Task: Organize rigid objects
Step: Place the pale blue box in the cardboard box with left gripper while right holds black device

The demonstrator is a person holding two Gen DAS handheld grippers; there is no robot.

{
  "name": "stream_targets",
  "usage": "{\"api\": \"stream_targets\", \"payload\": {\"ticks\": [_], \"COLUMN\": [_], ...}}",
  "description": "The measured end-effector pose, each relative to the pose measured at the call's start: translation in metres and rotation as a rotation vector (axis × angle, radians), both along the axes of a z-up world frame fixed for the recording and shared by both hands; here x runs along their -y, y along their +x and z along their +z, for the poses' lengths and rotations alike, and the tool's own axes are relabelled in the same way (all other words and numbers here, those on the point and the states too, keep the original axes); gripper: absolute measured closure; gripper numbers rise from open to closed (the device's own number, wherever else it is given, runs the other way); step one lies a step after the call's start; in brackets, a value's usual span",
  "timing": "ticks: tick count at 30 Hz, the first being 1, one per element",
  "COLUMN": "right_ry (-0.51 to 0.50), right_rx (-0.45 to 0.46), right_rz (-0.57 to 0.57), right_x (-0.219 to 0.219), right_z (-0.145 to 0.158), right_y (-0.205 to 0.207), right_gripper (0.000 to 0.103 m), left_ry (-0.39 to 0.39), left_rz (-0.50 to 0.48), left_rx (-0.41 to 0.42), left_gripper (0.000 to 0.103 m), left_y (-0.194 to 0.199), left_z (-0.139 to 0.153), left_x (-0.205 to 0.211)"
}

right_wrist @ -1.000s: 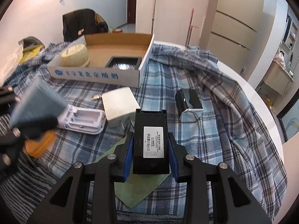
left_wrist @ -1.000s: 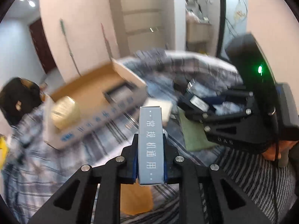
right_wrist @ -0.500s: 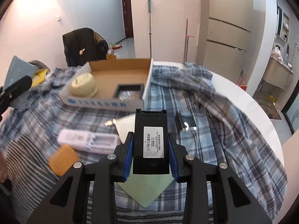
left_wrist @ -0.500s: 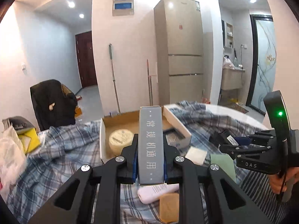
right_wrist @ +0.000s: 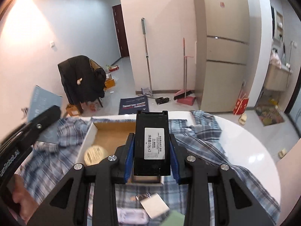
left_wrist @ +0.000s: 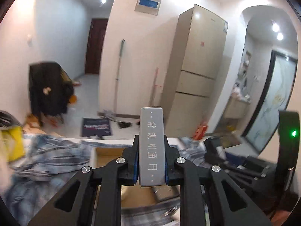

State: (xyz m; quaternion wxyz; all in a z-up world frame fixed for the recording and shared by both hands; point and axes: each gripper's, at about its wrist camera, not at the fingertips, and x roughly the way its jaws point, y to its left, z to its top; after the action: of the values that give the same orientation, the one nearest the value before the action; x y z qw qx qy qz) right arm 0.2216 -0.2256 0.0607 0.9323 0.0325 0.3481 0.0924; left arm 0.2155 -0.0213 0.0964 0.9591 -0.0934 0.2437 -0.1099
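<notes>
The room fills the upper half of both views: pale walls, a tall beige refrigerator (right_wrist: 223,43) at upper right, a dark door (right_wrist: 120,32) down a hallway at upper centre-left, and a grey tiled floor. A chair draped with a black coat (right_wrist: 82,79) stands at middle left. A mop (right_wrist: 146,60) and a pink broom with dustpan (right_wrist: 185,86) lean at the wall in the centre, above a dark doormat (right_wrist: 134,104).

Across the lower half, a round white table (right_wrist: 248,141) is partly covered by a blue plaid cloth (right_wrist: 203,145). An open cardboard box (right_wrist: 111,131) sits on the cloth at lower centre, with a round cream tin (right_wrist: 95,154) inside at its left.

The right gripper (right_wrist: 152,156), bottom centre of its view, pinches a black rectangular case (right_wrist: 151,141) with a white label, held above the box. The left gripper (left_wrist: 151,160) clamps a slim grey box (left_wrist: 151,146) printed with white characters, upright over the cardboard box; in the right view it appears at middle left.

A white card (right_wrist: 154,207) and a white plastic tray (right_wrist: 129,216) lie on the cloth at the bottom edge.
</notes>
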Motion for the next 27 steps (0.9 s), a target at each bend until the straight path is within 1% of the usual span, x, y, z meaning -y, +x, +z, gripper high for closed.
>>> {"api": "stream_targets", "payload": {"ticks": [1,2,4,5,7,9,11,12,13,17,21,23,24,26,27], "right_ry": [0.011,0.013,0.008,0.008,-0.009,-0.019,-0.009,0.001,0.0,0.015,0.039,0.021,0.005,-0.025,-0.04], "right_rx": [0.002,0.01,0.008,0.0,-0.019,-0.059,-0.125,-0.138,-0.15,-0.182,-0.212,-0.212,-0.208,-0.201,-0.198], "right_rz": [-0.006,-0.009,0.001,0.01,0.021,0.012,0.017,0.018,0.014,-0.009,0.003,0.003,0.0,-0.013,-0.02], "right_x": [-0.001,-0.003,-0.01,-0.014,-0.019,-0.018,-0.016,-0.012,-0.01,0.001,0.003,0.001,-0.001,-0.002,-0.002], "right_z": [-0.001,-0.001,-0.007,-0.013,-0.03,-0.05,-0.067,-0.072,-0.076,-0.086,-0.092,-0.093,-0.095,-0.096,-0.097], "right_y": [0.005,0.009,0.017,0.02,0.025,0.033,0.047,0.05,0.053,0.056,0.061,0.062,0.063,0.063,0.064], "right_gripper": [0.071,0.071,0.071,0.071,0.071,0.071,0.071,0.071,0.071,0.071,0.071,0.071,0.071,0.071,0.071], "left_ry": [0.008,0.033,0.082,0.099,0.12,0.121,0.122,0.133,0.142,0.182,0.195,0.208,0.229,0.256,0.255], "left_rz": [0.001,0.008,0.011,0.005,0.004,0.018,-0.017,-0.06,-0.079,-0.083,-0.099,-0.09,-0.076,-0.036,-0.037], "left_rx": [-0.005,-0.013,-0.033,-0.052,-0.117,-0.152,-0.176,-0.187,-0.188,-0.202,-0.274,-0.317,-0.341,-0.386,-0.396], "left_gripper": [0.082,0.082,0.082,0.082,0.082,0.082,0.082,0.082,0.082,0.082,0.082,0.082,0.082,0.082,0.082], "left_y": [0.008,0.015,0.022,0.026,0.039,0.047,0.053,0.053,0.054,0.058,0.064,0.067,0.068,0.07,0.07], "left_z": [-0.002,-0.007,-0.025,-0.036,-0.06,-0.076,-0.087,-0.095,-0.099,-0.118,-0.143,-0.155,-0.161,-0.169,-0.172], "left_x": [-0.001,0.0,0.002,0.002,0.003,0.005,0.009,0.016,0.02,0.037,0.047,0.05,0.053,0.056,0.057]}}
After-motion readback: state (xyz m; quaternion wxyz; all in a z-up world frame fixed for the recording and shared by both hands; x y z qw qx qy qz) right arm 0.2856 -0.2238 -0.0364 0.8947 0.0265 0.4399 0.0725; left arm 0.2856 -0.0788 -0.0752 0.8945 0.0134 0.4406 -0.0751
